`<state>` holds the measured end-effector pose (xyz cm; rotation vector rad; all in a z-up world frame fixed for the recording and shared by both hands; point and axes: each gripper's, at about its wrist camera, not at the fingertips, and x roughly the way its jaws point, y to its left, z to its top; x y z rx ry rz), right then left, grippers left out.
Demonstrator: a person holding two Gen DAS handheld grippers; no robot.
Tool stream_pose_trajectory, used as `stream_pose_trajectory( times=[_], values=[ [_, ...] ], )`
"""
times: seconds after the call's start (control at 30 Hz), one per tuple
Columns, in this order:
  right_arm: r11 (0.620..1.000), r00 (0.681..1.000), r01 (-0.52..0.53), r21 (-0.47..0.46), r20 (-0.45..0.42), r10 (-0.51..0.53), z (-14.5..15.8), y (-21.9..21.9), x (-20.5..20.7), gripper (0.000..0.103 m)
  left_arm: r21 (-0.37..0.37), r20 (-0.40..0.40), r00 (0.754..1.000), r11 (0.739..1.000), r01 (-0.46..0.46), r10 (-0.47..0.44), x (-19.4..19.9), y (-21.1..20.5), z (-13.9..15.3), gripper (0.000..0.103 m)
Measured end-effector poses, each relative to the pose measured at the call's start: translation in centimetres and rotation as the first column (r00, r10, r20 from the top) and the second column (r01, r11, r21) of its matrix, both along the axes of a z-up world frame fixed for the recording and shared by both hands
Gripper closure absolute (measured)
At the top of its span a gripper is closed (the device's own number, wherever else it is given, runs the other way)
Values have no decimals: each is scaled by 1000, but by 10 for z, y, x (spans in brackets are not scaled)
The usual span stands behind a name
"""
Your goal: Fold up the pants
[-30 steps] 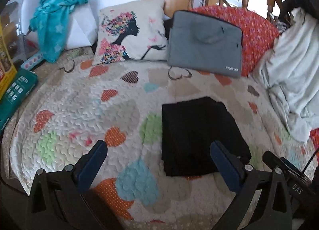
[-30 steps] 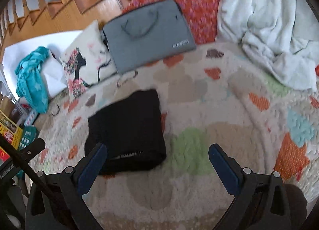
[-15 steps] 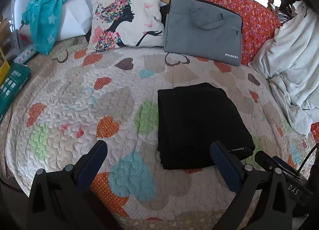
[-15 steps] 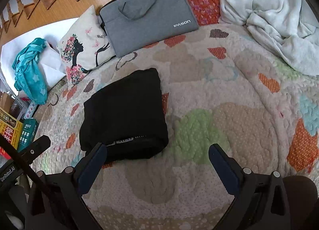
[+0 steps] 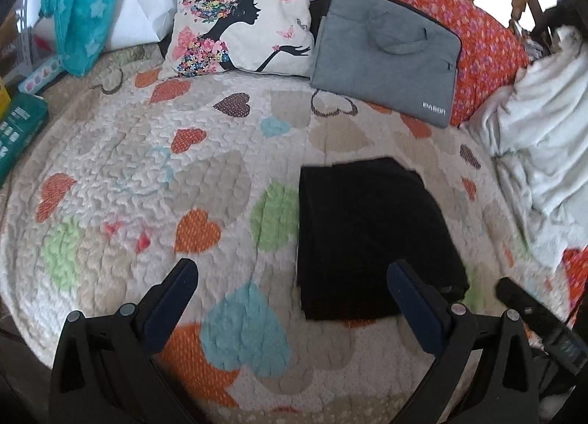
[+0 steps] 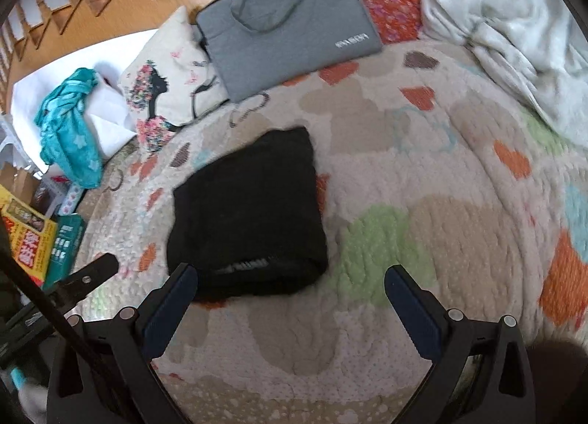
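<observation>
Pants (image 5: 371, 240) lie mid-quilt (image 5: 147, 174), folded compact; task looks done. Left gripper (image 5: 290, 291) and right gripper (image 6: 290, 291) spread apart, empty.

I get bright, soft daylight with faint shadows; fisheye bending curves both views' edges into dark corners, and my right wrist view smears with motion blur.

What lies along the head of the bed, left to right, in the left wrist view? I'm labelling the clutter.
Teal cloth → silhouette pillow → grey laptop bag → red floral cushion → white blanket.
</observation>
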<state>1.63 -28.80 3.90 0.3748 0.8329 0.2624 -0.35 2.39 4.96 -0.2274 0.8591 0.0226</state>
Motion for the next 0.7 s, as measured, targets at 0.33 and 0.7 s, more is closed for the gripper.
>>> stream_pose_trajectory(
  times=[0.33, 0.7],
  values=[
    [995, 995, -93, -37, -32, 92, 33, 0, 108, 0, -211, -140, 985, 975, 73, -104, 109, 16, -47, 1],
    [970, 957, -139, 199, -226, 184, -56, 4, 196, 2, -368, -174, 945, 908, 198, -277, 162, -1, -93, 1]
  ],
)
